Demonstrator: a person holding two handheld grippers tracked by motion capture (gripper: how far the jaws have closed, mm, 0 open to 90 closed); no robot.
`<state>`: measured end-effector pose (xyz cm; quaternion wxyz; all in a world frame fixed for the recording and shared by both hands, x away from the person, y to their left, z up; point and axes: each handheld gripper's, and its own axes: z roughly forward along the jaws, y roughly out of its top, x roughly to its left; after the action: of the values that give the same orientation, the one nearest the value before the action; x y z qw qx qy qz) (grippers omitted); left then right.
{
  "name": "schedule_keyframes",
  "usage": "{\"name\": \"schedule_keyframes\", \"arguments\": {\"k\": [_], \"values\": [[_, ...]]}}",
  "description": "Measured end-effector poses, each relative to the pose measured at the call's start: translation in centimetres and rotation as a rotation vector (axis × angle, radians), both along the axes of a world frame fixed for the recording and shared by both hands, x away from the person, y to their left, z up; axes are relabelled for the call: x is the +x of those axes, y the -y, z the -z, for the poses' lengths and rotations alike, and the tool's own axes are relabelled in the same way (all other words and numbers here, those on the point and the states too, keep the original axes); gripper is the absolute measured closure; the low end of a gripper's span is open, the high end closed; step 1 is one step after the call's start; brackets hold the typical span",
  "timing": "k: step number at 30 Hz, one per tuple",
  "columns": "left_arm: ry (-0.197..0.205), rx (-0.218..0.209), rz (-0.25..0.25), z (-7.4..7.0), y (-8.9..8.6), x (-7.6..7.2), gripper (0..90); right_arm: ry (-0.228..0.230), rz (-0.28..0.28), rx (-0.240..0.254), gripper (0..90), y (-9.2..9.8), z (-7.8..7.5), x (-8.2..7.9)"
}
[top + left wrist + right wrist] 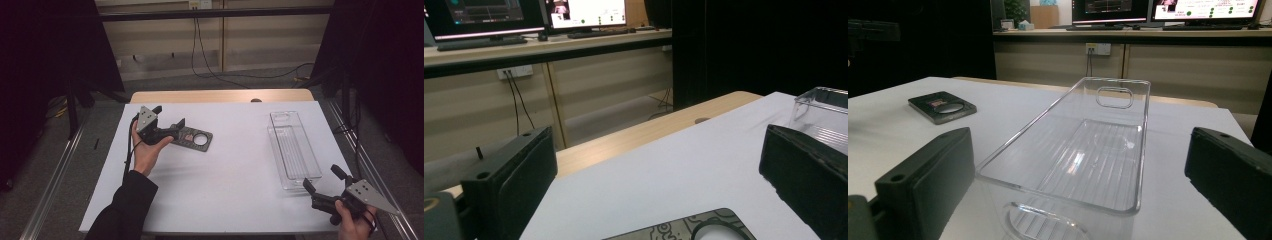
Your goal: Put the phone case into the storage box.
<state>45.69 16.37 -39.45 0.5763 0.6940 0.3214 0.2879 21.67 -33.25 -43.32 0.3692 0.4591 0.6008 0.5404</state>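
The left gripper (172, 125) stood with its jaws apart and nothing between them, held just above the near end of a flat dark plate (194, 138) with a round hole. In the left gripper view that plate (689, 228) lay low between the two jaws, its patterned end just ahead of them; whether the tips touched it could not be told. Ahead of this gripper the white sheet (230, 170) ran bare to the wooden table edge (220, 96), and to its right lay wide open surface as far as the clear tray (293, 149).

The right gripper (321, 180) also had its jaws spread and empty, poised at the near short end of the clear tray, one jaw tip just beside its near rim. In the right gripper view the tray (1083, 145) stretched away between the jaws, open side up, with a slot handle at its far end. The dark plate (942, 106) lay well off to this gripper's left. To its right the sheet ended close by, leaving little room on that side.
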Motion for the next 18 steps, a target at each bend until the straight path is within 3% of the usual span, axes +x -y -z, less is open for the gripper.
{"name": "schedule_keyframes", "arguments": {"k": [6,8,18], "values": [[0.002,0.027,-0.008,-0.1,0.2,1.2,2.2,0.001,-0.001,-0.002,0.0,0.0,0.0,0.0],[-0.004,0.012,-0.006,0.0,0.3,1.3,1.8,0.002,-0.003,-0.001,0.0,0.0,0.0,0.0],[0.014,0.029,0.001,-0.2,0.7,2.8,2.2,0.002,-0.004,-0.001,0.0,0.0,0.0,0.0]]}}
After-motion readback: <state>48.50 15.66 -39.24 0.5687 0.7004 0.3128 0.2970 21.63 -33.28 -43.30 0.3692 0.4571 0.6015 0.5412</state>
